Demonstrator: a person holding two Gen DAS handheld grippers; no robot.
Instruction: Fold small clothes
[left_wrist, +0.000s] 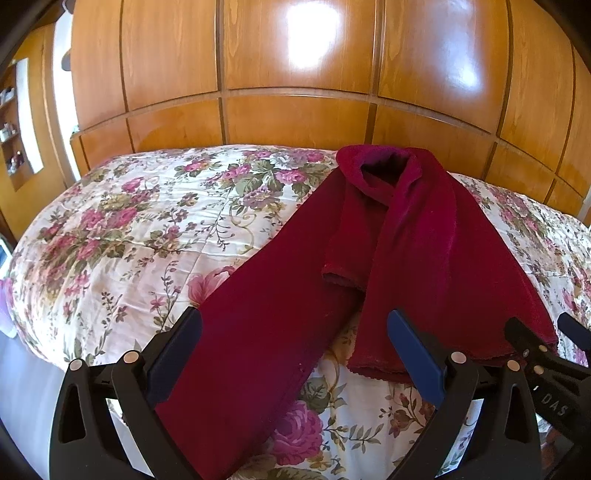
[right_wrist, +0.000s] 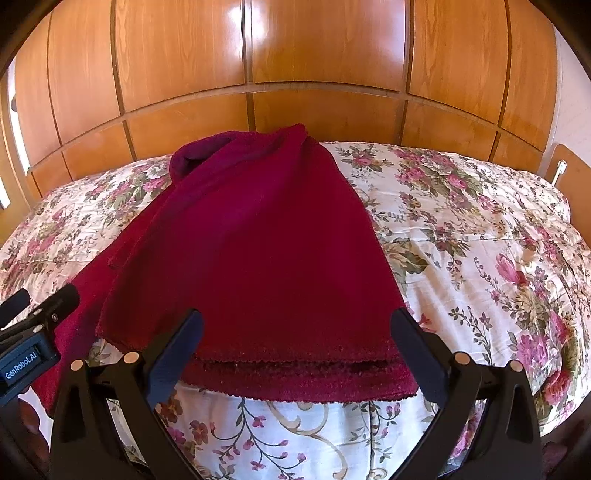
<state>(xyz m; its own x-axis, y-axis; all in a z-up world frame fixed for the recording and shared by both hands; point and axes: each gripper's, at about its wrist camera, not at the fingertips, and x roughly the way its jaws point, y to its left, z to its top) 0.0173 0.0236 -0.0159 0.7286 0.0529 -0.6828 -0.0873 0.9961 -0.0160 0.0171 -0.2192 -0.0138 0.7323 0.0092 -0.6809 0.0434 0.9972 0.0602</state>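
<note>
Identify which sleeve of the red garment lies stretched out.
The long sleeve reaching between the fingers of the left gripper; the other sleeve is tucked short against the body.

1. The garment (left_wrist: 373, 236) is deep crimson all over, plain, with a darker maroon inside its neck opening.
2. The bedspread (left_wrist: 147, 229) is cream, printed with pink and magenta roses, green leaves and pale gold scrolls.
3. The wardrobe (left_wrist: 295, 66) is glossy orange-brown wood with visible grain.
4. The left gripper (left_wrist: 295, 354) and right gripper (right_wrist: 297, 354) are black with dark blue pads.
</note>
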